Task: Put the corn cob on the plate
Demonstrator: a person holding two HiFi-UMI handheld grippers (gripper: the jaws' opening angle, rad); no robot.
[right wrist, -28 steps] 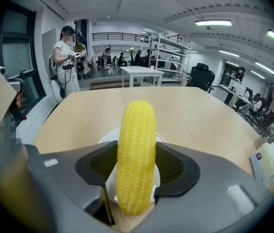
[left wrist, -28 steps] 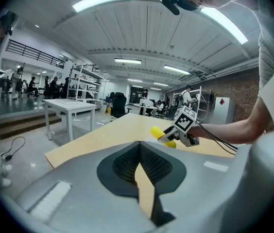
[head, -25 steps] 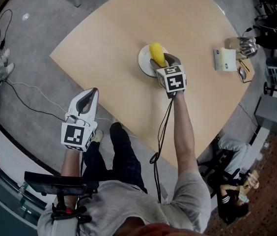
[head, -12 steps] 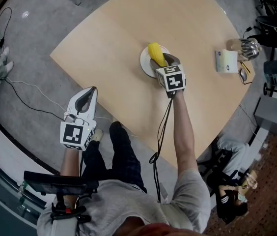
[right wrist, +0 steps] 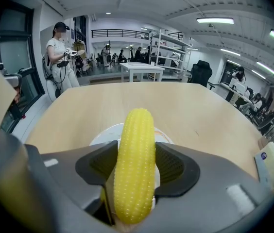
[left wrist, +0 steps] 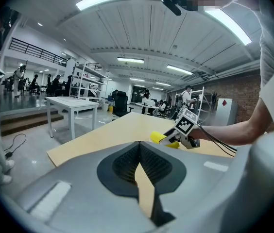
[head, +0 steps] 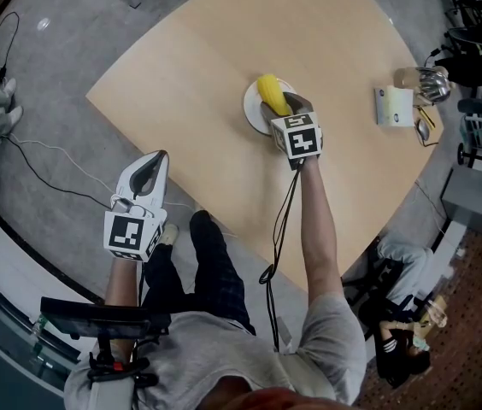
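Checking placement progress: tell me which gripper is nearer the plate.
Right. The right gripper holds the corn cob just over the plate; the left gripper hangs beyond the table edge, jaws together, far from it.

Bright, even ceiling strip lighting; both gripper views show fisheye distortion with dark vignetted corners.

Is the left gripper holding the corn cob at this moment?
No, the corn cob is clamped by the right gripper over the white plate, while the left gripper is shut on nothing.
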